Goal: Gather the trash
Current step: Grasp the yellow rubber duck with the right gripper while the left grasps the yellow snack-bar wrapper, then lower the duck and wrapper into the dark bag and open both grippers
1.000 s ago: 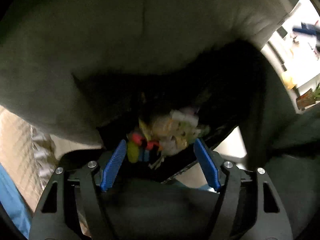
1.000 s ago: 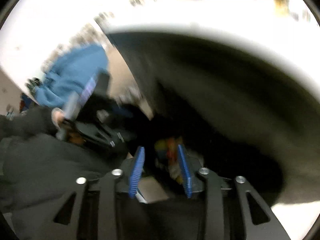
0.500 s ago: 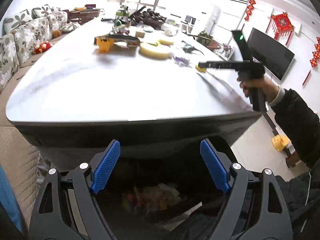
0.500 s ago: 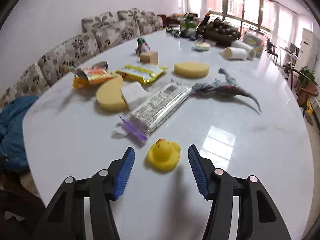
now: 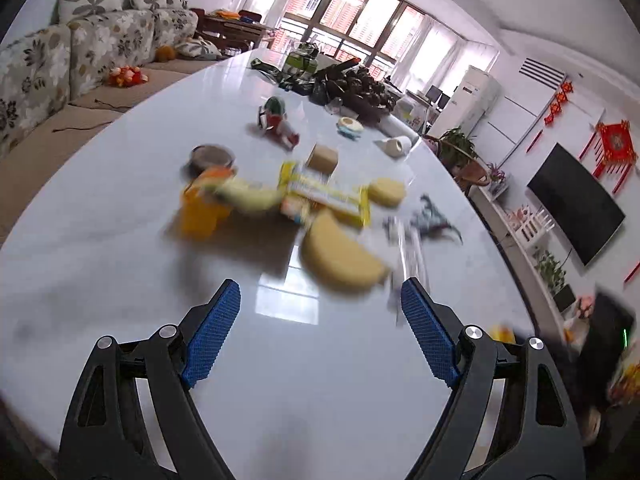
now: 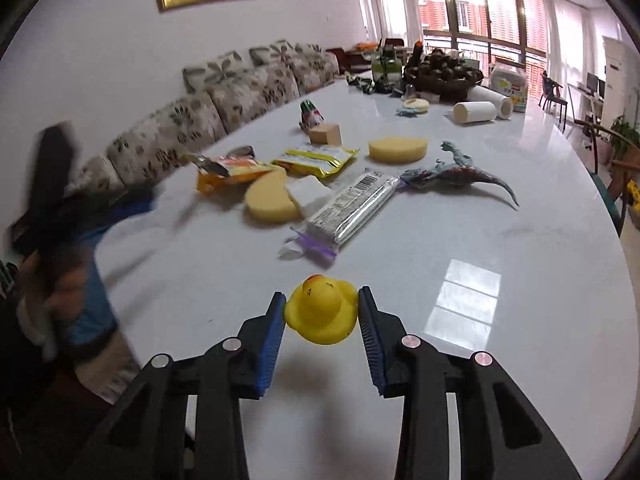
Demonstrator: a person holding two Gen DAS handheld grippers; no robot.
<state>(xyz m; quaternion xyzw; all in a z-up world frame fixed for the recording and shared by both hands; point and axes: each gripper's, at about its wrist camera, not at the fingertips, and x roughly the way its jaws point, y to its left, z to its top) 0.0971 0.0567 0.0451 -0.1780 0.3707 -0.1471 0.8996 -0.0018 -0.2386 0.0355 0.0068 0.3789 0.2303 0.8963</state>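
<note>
Right gripper [image 6: 322, 308] jaws just closing, blue pads touching both sides of the yellow duck [image 6: 322, 309] at 6 o'clock on the white surface [image 6: 520, 320]. Wrapped packet [image 6: 350, 208] at 12 from duck. Left gripper [image 5: 320, 300] wide, nothing between its jaws.

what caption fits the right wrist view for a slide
Right gripper closing on a yellow rubber duck on the white glossy table, snack wrappers and sponges beyond.
</note>
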